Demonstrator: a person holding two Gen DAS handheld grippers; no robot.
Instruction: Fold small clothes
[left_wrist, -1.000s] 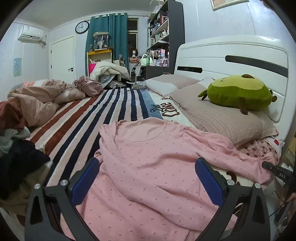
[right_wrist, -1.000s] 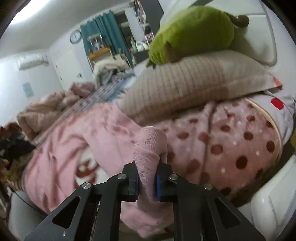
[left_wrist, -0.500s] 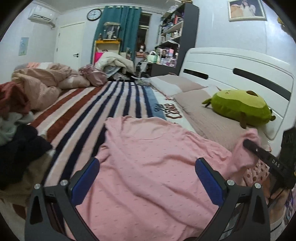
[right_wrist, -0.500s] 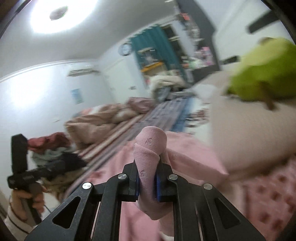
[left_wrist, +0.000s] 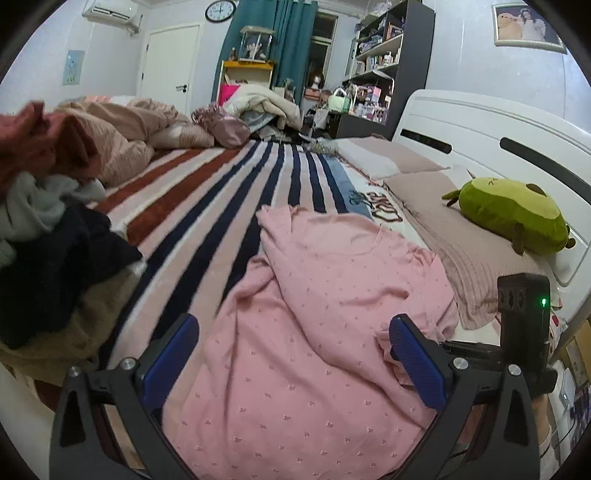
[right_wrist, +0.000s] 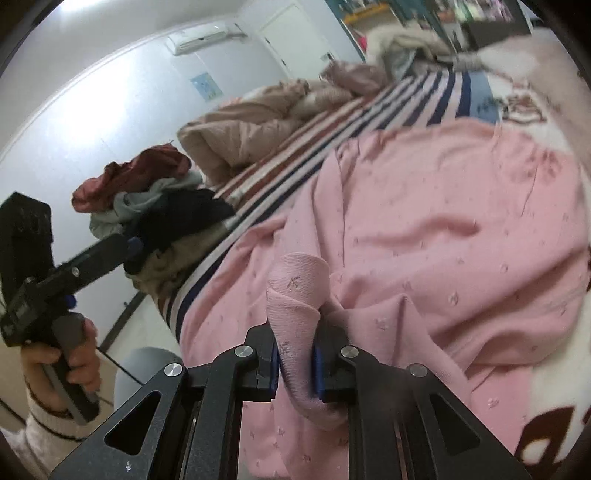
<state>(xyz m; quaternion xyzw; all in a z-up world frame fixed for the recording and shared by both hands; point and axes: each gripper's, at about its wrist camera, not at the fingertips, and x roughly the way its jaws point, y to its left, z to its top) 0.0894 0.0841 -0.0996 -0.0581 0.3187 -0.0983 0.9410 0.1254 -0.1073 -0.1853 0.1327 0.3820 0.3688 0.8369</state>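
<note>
Closest to me, the right hand-held gripper (right_wrist: 295, 363) has its blue pads pressed together on a bunched cuff of the pink top (right_wrist: 424, 221), the fabric rising in a rolled hump just above the jaws. The sleeve trails from that pinch onto the body of the garment, which lies spread and rumpled across the near part of the bed, its hem toward the bed's edge and its neckline farther up the mattress.

The left hand-held gripper (left_wrist: 295, 363) hangs over the lower part of the pink top (left_wrist: 314, 332) with its jaws spread wide, one blue pad on each side, nothing between them. In the right wrist view that same left hand-held gripper (right_wrist: 99, 254) sits off to the side of the bed, gripped by the person's hand (right_wrist: 70, 363).

Under the garment runs the striped blanket (left_wrist: 229, 192), navy, white and rust bands stretching away up the bed. Beside it, near the bed's edge, sits a heap of clothes (left_wrist: 48, 229) in red, grey, black and tan. On the other side a green plush toy (left_wrist: 513, 214) rests on a beige pillow (left_wrist: 476, 254) against the white headboard (left_wrist: 498, 133). Farther on, a crumpled beige duvet (left_wrist: 122, 136), then a teal curtain (left_wrist: 295, 48) and a wall clock (left_wrist: 220, 10).
</note>
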